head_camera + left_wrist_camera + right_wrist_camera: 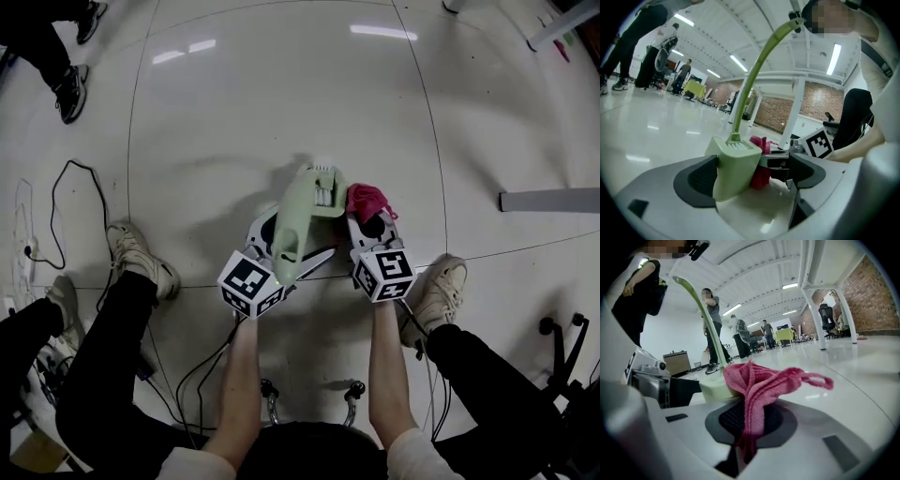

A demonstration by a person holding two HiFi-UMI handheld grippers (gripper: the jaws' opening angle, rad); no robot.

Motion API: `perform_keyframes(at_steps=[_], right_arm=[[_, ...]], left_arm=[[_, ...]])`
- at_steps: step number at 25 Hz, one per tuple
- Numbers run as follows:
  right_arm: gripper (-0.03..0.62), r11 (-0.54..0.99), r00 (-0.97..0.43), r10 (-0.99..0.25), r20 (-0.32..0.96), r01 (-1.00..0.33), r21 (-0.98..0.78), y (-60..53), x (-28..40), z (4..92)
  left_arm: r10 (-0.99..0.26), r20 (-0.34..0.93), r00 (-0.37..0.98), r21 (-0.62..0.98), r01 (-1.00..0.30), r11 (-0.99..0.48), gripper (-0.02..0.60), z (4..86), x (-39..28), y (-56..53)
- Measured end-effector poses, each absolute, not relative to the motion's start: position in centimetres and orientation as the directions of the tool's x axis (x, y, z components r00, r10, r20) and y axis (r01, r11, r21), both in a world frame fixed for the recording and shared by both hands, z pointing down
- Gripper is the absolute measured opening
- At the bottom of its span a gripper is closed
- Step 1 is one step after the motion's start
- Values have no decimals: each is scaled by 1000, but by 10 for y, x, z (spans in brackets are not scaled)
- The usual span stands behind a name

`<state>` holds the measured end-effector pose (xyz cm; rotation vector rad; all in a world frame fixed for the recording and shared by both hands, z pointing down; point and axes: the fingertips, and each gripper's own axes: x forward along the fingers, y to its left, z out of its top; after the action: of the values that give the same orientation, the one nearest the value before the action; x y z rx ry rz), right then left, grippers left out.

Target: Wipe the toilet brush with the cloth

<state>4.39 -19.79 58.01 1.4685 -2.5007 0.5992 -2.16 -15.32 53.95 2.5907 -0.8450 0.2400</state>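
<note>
A pale green toilet brush [298, 220] stands on the floor in front of me, its wide base [735, 169] down and its thin curved handle [757, 75] rising toward me. My left gripper [292, 239] is open around that base. The base leans on the left pad [696, 180], and a gap separates it from the right pad [808, 171]. A pink cloth [367, 199] bunches just right of the brush. My right gripper [371, 225] is shut on the cloth [759, 385], which drapes over its lower pad beside the green base [712, 386].
My own legs and shoes [139, 258] [441, 291] flank the grippers. Cables [66, 216] trail on the floor at the left. A grey bar [548, 200] and a chair base [562, 337] lie at the right. Other people's shoes [70, 89] are at the far left.
</note>
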Motion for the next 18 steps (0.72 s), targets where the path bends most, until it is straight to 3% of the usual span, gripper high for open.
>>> perform_keyframes(at_steps=[9,18], right_arm=[[32,354,-436,-832,343,-894,-275,-151,40,553],[32,385,-487,-807,334,-863,-328,-151,14,560]], left_arm=[[-565,271,780,255,-624,-739,474,521,-39,-179],[-443,302,844,261,-520,-813,474,526,-20,-195]])
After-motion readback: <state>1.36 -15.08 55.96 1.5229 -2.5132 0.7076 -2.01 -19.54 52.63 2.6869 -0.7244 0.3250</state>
